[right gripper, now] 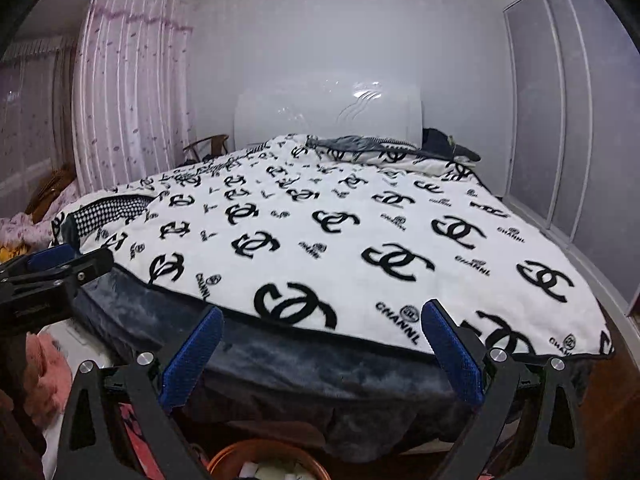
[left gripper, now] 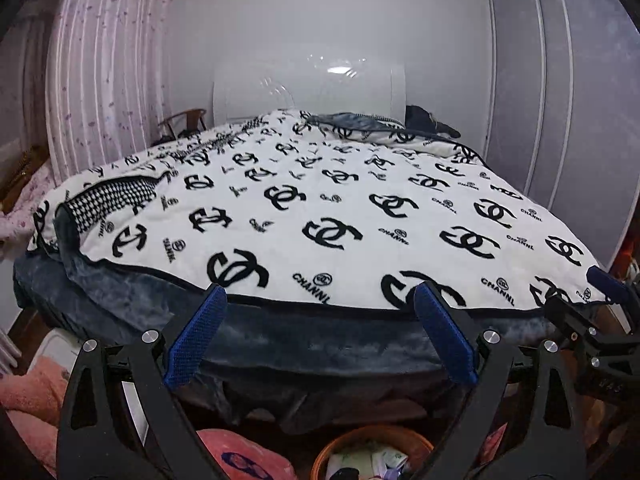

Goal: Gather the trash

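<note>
"Both sets of jaws stood wide apart with nothing between them. The left gripper [left gripper: 320,312] and the right gripper [right gripper: 322,330] each showed blue pads [left gripper: 196,340] splayed over the foot of the bed."

"And the trash?"

"At six o'clock in both views, below the fingers. An orange-brown wastebasket [left gripper: 372,438] sat on the floor, mouth turned upward, with pale wrappers and paper [left gripper: 364,462] inside. Its long axis I couldn't judge, since the frame cut it off at the bottom."

"How much showed from the right wrist?"

"Only the far arc of the rim [right gripper: 264,452] and a few white scraps. The items themselves were too small and blurred to name."

"What lay beyond?"

"From nine to three o'clock, a white blanket [left gripper: 320,208] printed with black logos, over a dark blue cover [left gripper: 280,340]. At twelve o'clock a glossy white headboard [left gripper: 308,84]. At ten o'clock pink curtains [left gripper: 108,72], at two o'clock grey wardrobe doors [left gripper: 560,92]."

"Did either gripper see the other?"

"Yes. The right one edged in at three o'clock in the left view, and the left one [right gripper: 56,272] at nine in the right view."
</note>
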Demonstrator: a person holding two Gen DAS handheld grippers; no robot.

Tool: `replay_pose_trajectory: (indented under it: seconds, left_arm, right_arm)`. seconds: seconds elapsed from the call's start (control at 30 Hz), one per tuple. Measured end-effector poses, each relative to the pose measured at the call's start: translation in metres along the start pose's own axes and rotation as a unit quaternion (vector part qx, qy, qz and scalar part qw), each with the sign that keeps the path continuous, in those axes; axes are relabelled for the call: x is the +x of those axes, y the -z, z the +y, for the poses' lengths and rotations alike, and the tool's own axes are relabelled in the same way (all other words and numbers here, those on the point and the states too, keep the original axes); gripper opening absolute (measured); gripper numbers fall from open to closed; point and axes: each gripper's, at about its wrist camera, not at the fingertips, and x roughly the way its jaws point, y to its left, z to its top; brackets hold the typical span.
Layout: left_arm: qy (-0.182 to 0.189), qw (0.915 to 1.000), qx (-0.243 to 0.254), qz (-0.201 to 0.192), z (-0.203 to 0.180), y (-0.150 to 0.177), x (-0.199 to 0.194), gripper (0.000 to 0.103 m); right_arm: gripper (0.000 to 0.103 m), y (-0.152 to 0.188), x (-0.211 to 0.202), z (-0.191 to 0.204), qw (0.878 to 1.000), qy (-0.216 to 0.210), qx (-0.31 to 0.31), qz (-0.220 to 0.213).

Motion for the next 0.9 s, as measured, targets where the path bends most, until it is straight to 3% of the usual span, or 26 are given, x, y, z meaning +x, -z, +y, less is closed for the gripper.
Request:
replay_pose_trajectory:
  seconds: [0.9]
  left_arm:
    - [0.009,0.9997,0.007,-0.022,-0.018,0.016,-0.045,0.092]
  right_arm:
    - [0.097,0.013,-0.052,0.002,0.999,0.018,-0.004,-0.029]
